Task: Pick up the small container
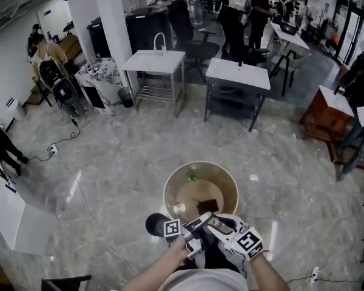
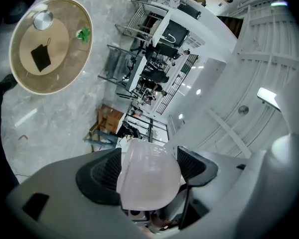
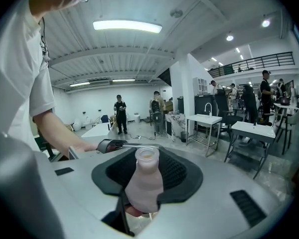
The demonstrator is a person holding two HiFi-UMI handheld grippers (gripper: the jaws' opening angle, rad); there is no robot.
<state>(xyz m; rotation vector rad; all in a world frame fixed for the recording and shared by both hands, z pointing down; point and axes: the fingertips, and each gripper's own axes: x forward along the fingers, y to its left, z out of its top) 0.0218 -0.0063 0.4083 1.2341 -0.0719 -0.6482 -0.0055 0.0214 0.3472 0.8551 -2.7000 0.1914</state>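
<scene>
My left gripper is shut on a small translucent pinkish container, a rounded cup shape wedged between its black pads. My right gripper is shut on a small pale bottle that stands upright with its mouth open. In the head view both grippers meet low in the middle, the left gripper and the right gripper almost touching, just in front of a round wooden table. What they hold is too small to make out there.
On the round table lie a small metal bowl, a black flat piece and a green bit. A black round object sits on the floor to its left. White tables and people stand far behind.
</scene>
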